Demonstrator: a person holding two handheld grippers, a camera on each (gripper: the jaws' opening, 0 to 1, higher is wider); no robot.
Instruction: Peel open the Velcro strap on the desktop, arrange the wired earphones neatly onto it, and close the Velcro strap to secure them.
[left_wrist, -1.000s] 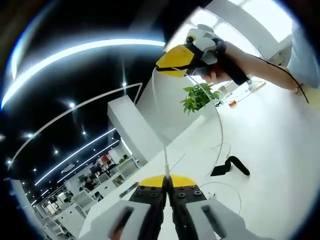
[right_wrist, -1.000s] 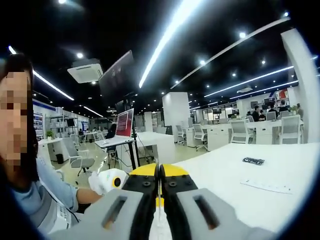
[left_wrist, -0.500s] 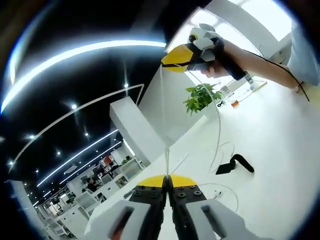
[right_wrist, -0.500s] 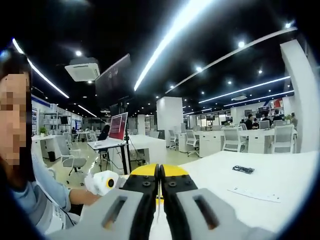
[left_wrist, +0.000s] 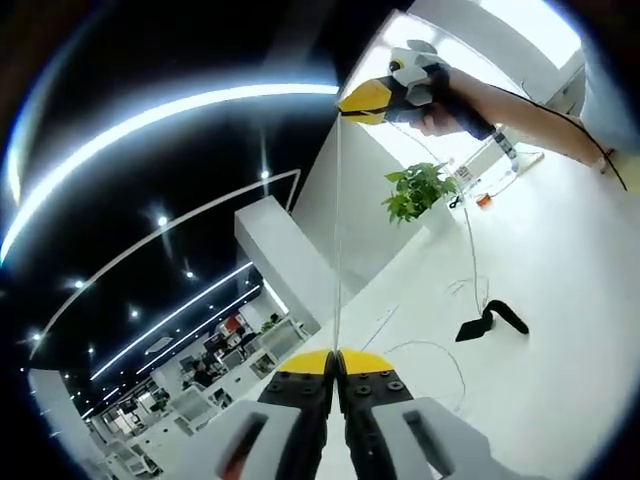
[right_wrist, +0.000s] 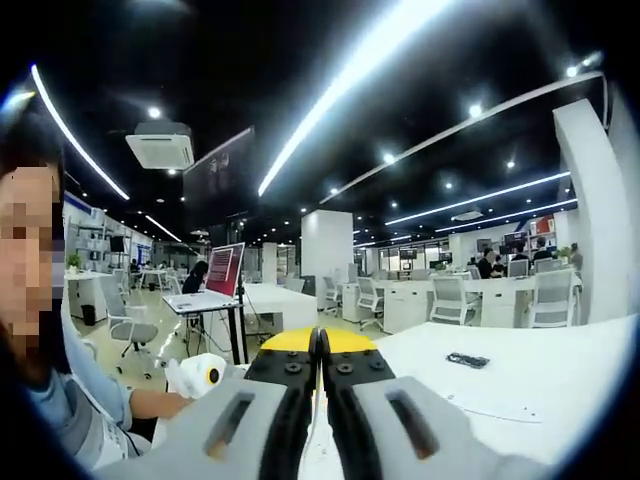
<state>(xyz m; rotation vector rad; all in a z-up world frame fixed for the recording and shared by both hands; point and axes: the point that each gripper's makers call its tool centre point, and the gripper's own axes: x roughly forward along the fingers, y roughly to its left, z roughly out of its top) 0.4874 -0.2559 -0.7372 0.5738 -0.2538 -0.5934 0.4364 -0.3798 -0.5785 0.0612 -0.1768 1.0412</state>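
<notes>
- Cable: your left gripper (left_wrist: 335, 358) and right gripper (left_wrist: 362, 103) are both clenching the thin white earphone wire (left_wrist: 337, 230), stretching it taut between them.
- Black Velcro strap (left_wrist: 488, 321) is lying on the white desktop (left_wrist: 560, 340), wire loops trailing beside it.

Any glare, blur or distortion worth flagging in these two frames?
Left gripper view: window light blows out the upper right behind the right gripper; the thin earphone cable stays sharp. Right gripper view: fisheye bends the ceiling light strips into arcs.
</notes>
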